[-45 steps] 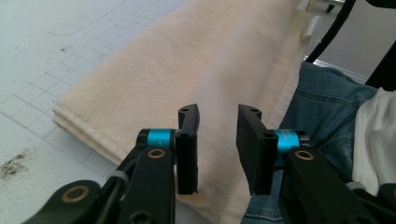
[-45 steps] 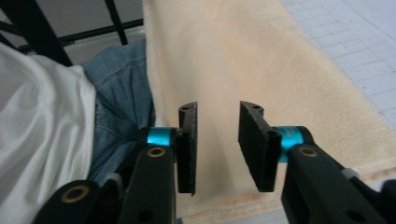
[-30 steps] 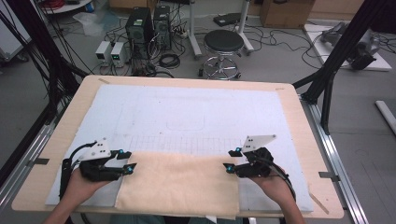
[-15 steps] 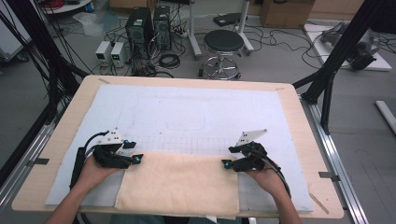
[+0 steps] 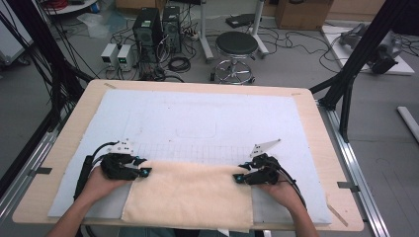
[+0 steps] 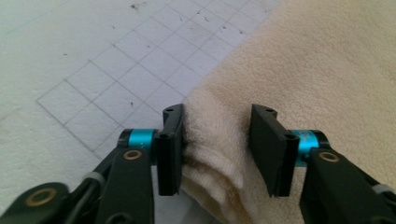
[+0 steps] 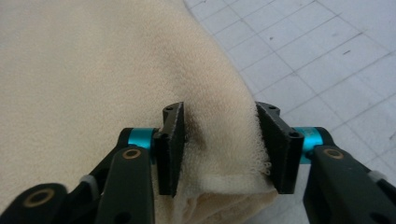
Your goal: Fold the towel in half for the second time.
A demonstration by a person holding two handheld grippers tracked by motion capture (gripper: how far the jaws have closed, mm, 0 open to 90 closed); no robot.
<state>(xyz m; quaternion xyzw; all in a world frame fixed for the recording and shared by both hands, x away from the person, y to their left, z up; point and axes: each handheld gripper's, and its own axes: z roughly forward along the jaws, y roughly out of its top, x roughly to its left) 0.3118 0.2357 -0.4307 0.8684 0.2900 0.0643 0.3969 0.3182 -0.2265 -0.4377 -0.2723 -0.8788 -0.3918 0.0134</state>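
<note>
Cream towel (image 5: 190,195) between open tools

Robotics lab, computer towers (image 5: 158,37) and tangled cables (image 5: 180,63) on grey floor, round stool (image 5: 237,44), black frame struts (image 5: 363,52), gridded tabletop (image 5: 207,123)

High view overlooks table (image 5: 306,106); 2 gripper views close on towel (image 6: 327,70) corners.

No words, labels, brand names or numbers can be read anywhere. The white mat (image 5: 197,123) on the tabletop (image 5: 316,128) carries only a printed grid of squares and a faint outlined rectangle, without lettering.
</note>
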